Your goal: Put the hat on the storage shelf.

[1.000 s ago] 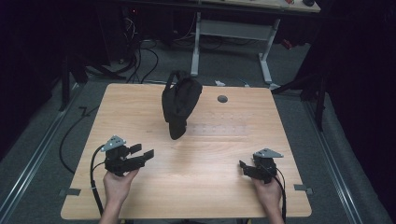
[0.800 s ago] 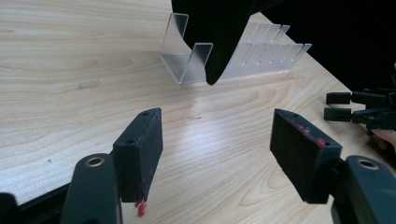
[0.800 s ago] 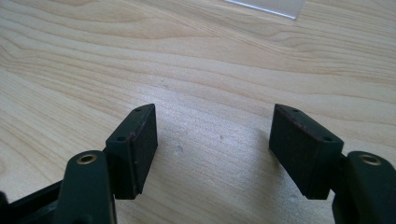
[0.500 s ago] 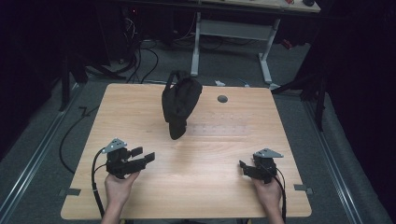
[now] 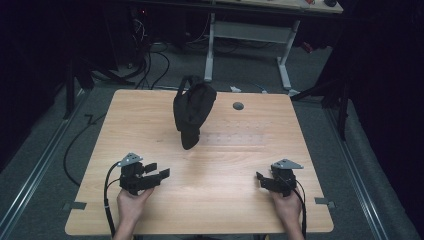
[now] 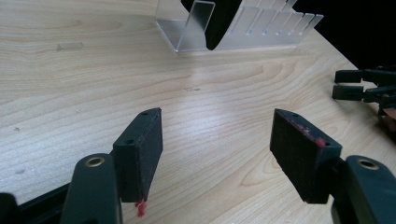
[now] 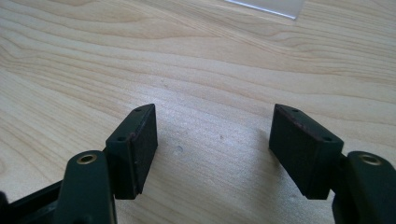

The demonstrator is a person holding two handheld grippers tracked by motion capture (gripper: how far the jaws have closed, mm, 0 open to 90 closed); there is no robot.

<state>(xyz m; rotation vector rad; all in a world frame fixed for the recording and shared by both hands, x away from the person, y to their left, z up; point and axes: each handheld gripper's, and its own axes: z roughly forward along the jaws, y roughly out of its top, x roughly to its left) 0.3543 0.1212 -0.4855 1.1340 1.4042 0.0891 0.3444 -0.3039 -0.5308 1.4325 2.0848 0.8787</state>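
Left gripper [image 5: 159,174]: jaws spread, nothing between them, held low over the table [image 5: 225,210] near its front left edge. Right gripper [image 5: 261,179]: jaws spread, nothing between them, near the front right edge. Black bag [image 5: 191,111] lies at the table's middle toward the far side, propped in a clear rack [image 6: 261,28], well apart from both grippers

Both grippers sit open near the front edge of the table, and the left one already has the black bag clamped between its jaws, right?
Not quite. The left gripper is open near the front edge, but nothing is between its jaws, as the left gripper view shows. In the high view the black bag stands apart, farther back on the table. The right gripper is open too.
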